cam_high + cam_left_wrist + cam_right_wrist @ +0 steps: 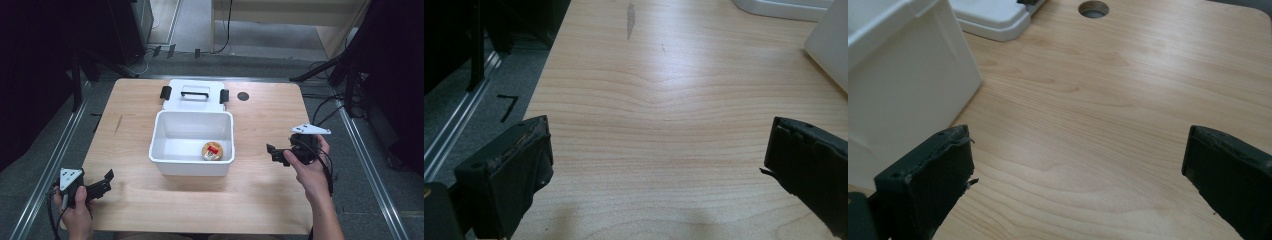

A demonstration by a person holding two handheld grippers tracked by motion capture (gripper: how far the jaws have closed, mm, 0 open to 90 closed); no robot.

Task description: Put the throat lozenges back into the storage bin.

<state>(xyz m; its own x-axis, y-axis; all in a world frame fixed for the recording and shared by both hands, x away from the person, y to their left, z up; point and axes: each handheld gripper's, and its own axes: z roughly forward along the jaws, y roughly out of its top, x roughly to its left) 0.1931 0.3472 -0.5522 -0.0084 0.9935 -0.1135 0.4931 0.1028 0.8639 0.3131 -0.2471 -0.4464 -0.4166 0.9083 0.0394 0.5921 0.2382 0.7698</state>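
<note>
Here, from my remote seat, is what I see:

Table (260,190): light wood, with a round hole (243,96) near its far edge.

Box (165,165): white and open-topped, at the table's middle; its near wall shows at the left of the right gripper view.

Lid (172,102): white, lying flat just behind the box and touching its far rim, with a black handle (195,91) and two black latches.

Left gripper (106,181): held in the left hand (77,212) over the table's near left corner, well apart from the box; I see its jaws spread wide with nothing between them, bare wood beneath.

Right gripper (274,152): held in the right hand (310,172) to the right of the box, pointing toward it; jaws likewise wide apart and empty.

Jar (212,150): small, round, with a tan lid and red label, on the box floor in its near right corner.
</note>
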